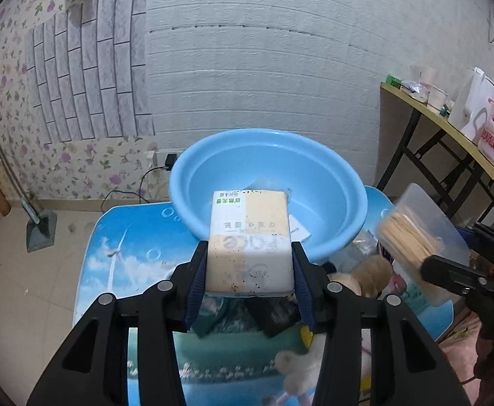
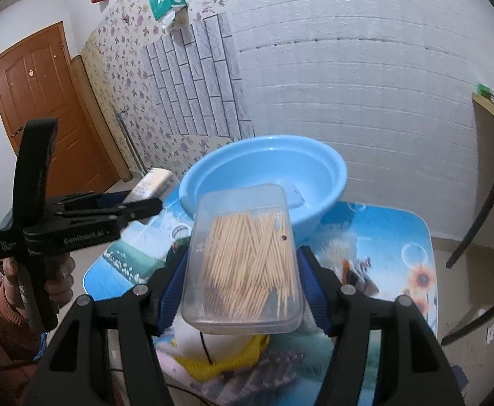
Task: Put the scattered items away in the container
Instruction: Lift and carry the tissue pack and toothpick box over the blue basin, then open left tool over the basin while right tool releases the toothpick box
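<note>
My left gripper [image 1: 249, 253] is shut on a white and cream tissue pack [image 1: 249, 237], held above the near rim of the blue basin [image 1: 213, 165]. My right gripper [image 2: 241, 264] is shut on a clear plastic box of toothpicks [image 2: 243, 257], held in front of the basin [image 2: 328, 169]. The toothpick box also shows at the right in the left wrist view [image 1: 416, 233]. The left gripper and tissue pack [image 2: 152, 182] show at the left in the right wrist view. A flat white packet [image 2: 296, 198] lies inside the basin.
The basin stands at the far end of a small table with a blue printed cover [image 1: 128, 243]. Plush toys [image 1: 368, 274], a dark item [image 1: 274, 314] and a yellow-white object [image 2: 226, 352] lie on it. A cluttered side table [image 1: 450, 128] stands at the right.
</note>
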### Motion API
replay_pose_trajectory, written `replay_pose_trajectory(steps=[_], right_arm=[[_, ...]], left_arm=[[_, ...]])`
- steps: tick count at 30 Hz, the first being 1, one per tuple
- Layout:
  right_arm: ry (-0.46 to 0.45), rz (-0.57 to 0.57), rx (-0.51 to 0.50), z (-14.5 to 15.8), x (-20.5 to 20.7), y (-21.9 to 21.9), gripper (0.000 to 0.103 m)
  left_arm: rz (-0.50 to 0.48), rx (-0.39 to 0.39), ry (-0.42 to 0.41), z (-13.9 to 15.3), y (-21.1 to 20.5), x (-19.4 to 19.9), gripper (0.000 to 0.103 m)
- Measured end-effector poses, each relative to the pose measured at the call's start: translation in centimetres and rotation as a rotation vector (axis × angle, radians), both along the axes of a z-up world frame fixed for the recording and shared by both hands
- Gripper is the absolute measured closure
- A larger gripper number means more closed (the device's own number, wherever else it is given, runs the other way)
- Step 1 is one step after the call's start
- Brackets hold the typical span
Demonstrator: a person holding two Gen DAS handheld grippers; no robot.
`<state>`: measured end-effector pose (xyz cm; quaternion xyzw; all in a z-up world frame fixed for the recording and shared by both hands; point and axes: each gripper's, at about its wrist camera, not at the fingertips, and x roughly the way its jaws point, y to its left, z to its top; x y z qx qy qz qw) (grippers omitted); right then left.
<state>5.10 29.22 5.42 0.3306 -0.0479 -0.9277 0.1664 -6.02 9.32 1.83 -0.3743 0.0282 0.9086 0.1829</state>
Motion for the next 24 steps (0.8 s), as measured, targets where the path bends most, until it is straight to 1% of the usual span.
replay_pose_trajectory(steps=[4,10,14,19,24], right_arm=[[-0.007,-0.004,0.014,-0.2,-1.9,-0.4,0.041],[-0.024,0.005,0.009,-0.8,-4.2,-0.6,0.041],[-0.045,0.007,0.007,-1.5,-5.6,-0.5,0.041],[-0.057,0.006,0.017,-2.2,-6.8,-0.6,0.041],[-0.078,0.005,-0.005,-2.9,-7.9,-0.4,0.041]], left_arm=[[-0.017,0.007,-0.014,-0.3,0.8,-1.4,0.058],[-0.036,-0.001,-0.025,-1.0,1.8,-3.2,0.058],[-0.042,-0.004,-0.051,-1.9,2.4,-4.7,0.058],[-0.042,-0.027,-0.061,-2.8,3.0,-5.6,0.057],[-0.052,-0.039,-0.069,-3.6,3.3,-6.2,0.057]])
